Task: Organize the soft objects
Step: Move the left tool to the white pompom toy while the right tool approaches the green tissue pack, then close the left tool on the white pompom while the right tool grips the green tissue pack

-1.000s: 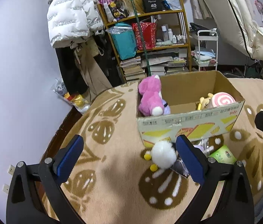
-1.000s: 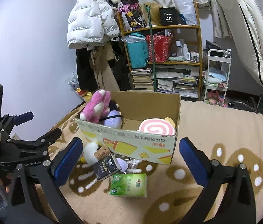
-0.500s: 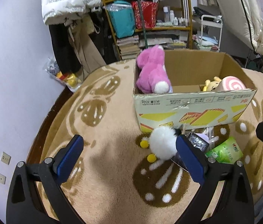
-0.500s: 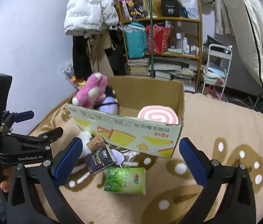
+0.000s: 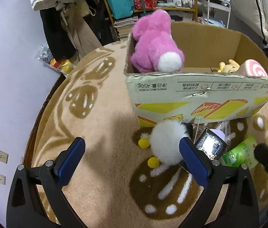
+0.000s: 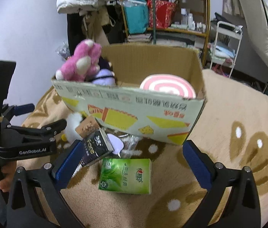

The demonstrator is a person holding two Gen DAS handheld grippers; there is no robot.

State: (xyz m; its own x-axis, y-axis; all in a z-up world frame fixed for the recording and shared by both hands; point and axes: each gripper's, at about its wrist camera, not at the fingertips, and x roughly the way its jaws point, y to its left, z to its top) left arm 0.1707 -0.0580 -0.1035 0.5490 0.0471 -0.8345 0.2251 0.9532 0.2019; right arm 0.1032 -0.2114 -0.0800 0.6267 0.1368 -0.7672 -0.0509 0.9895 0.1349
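Tan carpet: plush beige rug (image 5: 99, 171) with brown paw-like prints covers the floor under everything
Box: open corrugated cardboard box (image 5: 200, 98) with yellow and orange print stands on the rug, top flaps open
In the box: pink plush toy with a white tail (image 5: 155, 45) leans over the left corner; a pink-and-white swirl cushion (image 6: 169, 88) sits at the right; a small yellow plush (image 5: 228, 66) lies beside it; a lilac plush (image 6: 103, 76) shows behind the pink one in the right wrist view
Loose pile: white fluffy plush with yellow pompoms (image 5: 167, 142) lies on the rug touching the box front; just beside it a dark tissue pack (image 6: 96, 148), a green tissue pack (image 6: 125, 176) and crumpled clear wrapping (image 6: 132, 146)
Obstruction: the box wall stands right behind the pile; the dark pack overlaps the white plush's right side
Free room: bare rug lies left of the white plush and in front of the green pack; a wooden floor edge (image 5: 38, 125) borders the rug at the left
Left gripper (image 5: 132, 157): blue-padded fingers spread wide, empty, low over the rug, the white plush near its right finger
Right gripper (image 6: 128, 161): fingers spread wide, empty, the green pack between them
Hand (image 6: 4, 174): grips the left tool's handle at the right view's left edge
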